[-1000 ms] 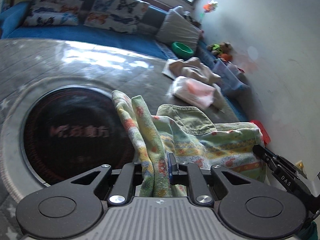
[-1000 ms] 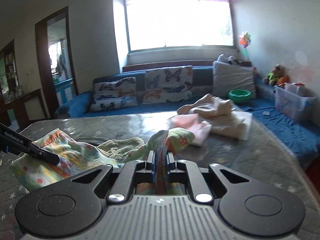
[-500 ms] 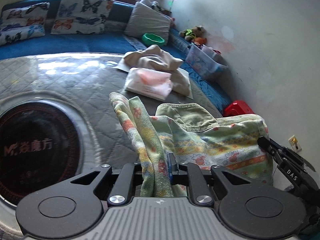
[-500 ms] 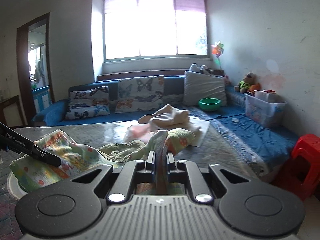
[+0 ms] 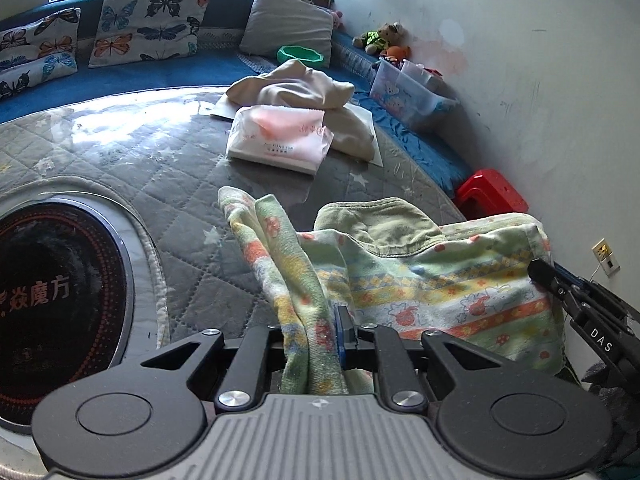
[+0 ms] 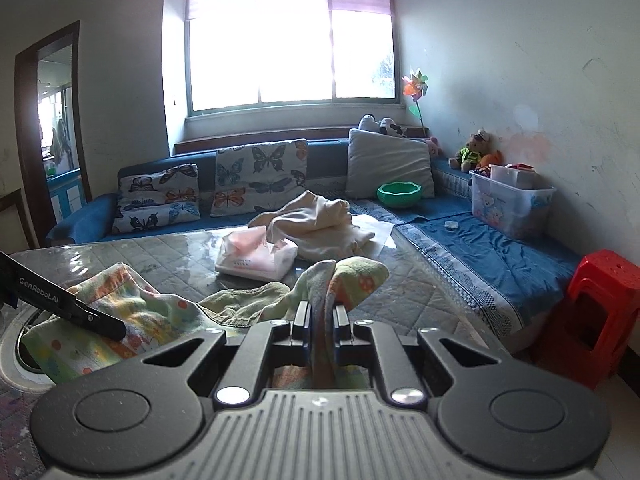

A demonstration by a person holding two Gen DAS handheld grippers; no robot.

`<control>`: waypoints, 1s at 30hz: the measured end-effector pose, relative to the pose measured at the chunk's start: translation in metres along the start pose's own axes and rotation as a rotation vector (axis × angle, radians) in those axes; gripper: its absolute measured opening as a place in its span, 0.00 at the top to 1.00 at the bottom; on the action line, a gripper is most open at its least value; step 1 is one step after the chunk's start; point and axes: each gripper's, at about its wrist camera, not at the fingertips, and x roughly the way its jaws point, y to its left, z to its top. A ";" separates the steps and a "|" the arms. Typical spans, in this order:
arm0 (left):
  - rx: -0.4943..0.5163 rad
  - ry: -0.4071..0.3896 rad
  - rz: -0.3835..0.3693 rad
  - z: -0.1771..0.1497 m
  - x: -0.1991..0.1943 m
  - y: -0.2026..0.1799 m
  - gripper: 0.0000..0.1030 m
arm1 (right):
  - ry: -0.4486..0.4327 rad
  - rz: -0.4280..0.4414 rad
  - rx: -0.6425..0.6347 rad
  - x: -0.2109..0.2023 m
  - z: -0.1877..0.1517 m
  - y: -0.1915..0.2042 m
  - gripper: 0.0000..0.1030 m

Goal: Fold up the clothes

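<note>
Nearest, left hand-held gripper point(image 5: 322, 330) pinching a bunched edge of the printed towel point(image 5: 432, 288); right hand-held gripper point(image 6: 320, 320) pinching another; slung between them above the bed point(image 5: 192, 168); soft, light, floppy, best gripped at corners; beyond, tissue pack point(image 5: 280, 142).

Two close wrist views along the fingers, both over the patterned garment point(image 5: 420, 280) toward the sofa point(image 6: 480, 240).

Left gripper point(image 5: 318, 330): jaws closed tight, cloth point(image 5: 424, 280) pinched between the 2 fingers. Right gripper point(image 6: 321, 316): jaws closed likewise on another part of the cloth. Both held level, side by side.
</note>
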 end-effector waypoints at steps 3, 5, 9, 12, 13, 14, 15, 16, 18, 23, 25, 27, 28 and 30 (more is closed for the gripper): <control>0.005 0.009 0.007 -0.002 0.006 -0.002 0.86 | 0.016 -0.008 0.006 0.005 -0.006 -0.004 0.91; 0.007 0.015 0.010 -0.003 0.010 -0.003 0.86 | 0.026 -0.011 0.010 0.008 -0.009 -0.005 0.91; 0.015 0.026 0.019 -0.005 0.015 -0.004 0.86 | 0.038 -0.013 0.015 0.010 -0.015 -0.008 0.91; 0.024 0.028 0.029 -0.006 0.018 -0.005 0.86 | 0.044 -0.016 0.021 0.011 -0.018 -0.011 0.91; 0.027 0.028 0.032 -0.006 0.019 -0.006 0.86 | 0.046 -0.016 0.022 0.011 -0.019 -0.011 0.91; 0.030 0.029 0.035 -0.007 0.020 -0.006 0.86 | 0.049 -0.017 0.024 0.012 -0.021 -0.012 0.91; 0.033 0.030 0.038 -0.007 0.021 -0.006 0.86 | 0.052 -0.018 0.026 0.013 -0.023 -0.012 0.91; 0.036 0.032 0.042 -0.007 0.022 -0.006 0.86 | 0.055 -0.019 0.027 0.013 -0.024 -0.012 0.91; 0.044 0.033 0.048 -0.008 0.023 -0.007 0.86 | 0.061 -0.021 0.030 0.014 -0.026 -0.014 0.91; 0.053 0.040 0.054 -0.009 0.027 -0.007 0.86 | 0.080 -0.030 0.038 0.018 -0.030 -0.017 0.91; 0.056 0.044 0.057 -0.010 0.029 -0.007 0.85 | 0.088 -0.033 0.039 0.020 -0.033 -0.018 0.91; 0.060 0.045 0.063 -0.011 0.030 -0.007 0.85 | 0.094 -0.037 0.041 0.021 -0.033 -0.019 0.91; 0.060 0.047 0.064 -0.011 0.031 -0.006 0.85 | 0.096 -0.039 0.045 0.021 -0.035 -0.020 0.91; 0.058 0.050 0.068 -0.012 0.032 -0.005 0.84 | 0.102 -0.044 0.052 0.021 -0.036 -0.021 0.91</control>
